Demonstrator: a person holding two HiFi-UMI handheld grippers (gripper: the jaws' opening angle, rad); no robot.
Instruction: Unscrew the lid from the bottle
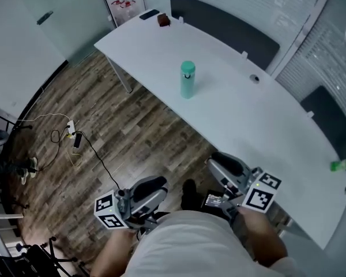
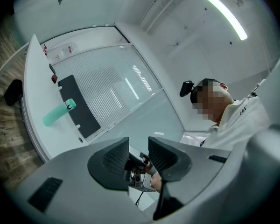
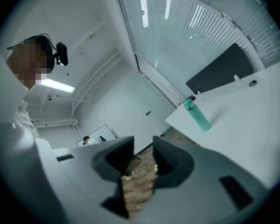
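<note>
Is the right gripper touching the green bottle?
Apart. The head view shows the bottle standing alone on the table, the right gripper well short of it, jaws open and empty.

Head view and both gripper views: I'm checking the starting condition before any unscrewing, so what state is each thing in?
bottle: upright on the table, clear of both grippers.
lid: on the bottle.
left gripper: jaws apart, nothing gripped.
right gripper: jaws apart, nothing gripped.
</note>
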